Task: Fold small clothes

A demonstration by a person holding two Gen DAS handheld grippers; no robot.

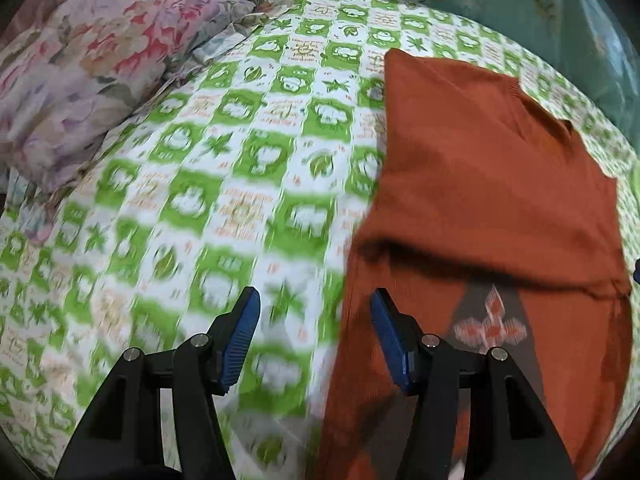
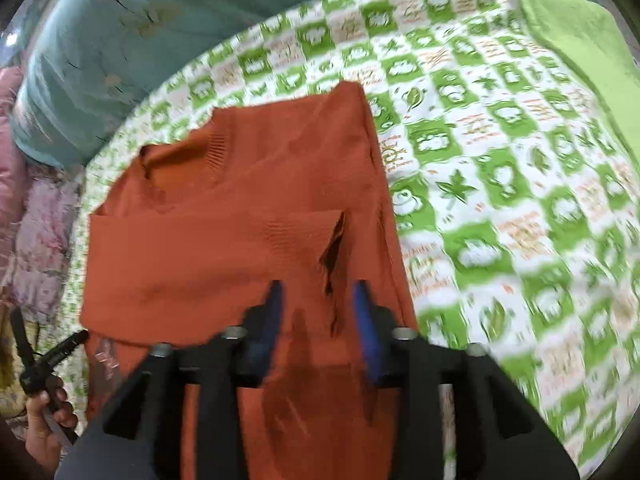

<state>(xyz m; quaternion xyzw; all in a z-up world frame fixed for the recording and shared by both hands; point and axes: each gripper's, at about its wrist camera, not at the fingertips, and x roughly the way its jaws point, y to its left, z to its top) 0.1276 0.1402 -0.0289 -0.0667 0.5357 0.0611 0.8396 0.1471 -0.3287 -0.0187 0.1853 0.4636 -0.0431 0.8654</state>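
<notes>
green-checked bedsheet (image 1: 224, 168) fills our left wrist view; our left gripper (image 1: 315, 320) gapes empty, the rust-orange sweater (image 1: 488, 184) just right of it, sleeves folded in. from the right wrist, our right gripper (image 2: 318, 312) spreads open above the sweater's folded sleeve (image 2: 224, 256).

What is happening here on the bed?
A person with a tool in each hand is folding a rust-orange sweater on a green checked sheet. The sleeves are already folded across the body. The left tool is open beside the sweater's edge; the right tool is open above it, holding nothing.
</notes>
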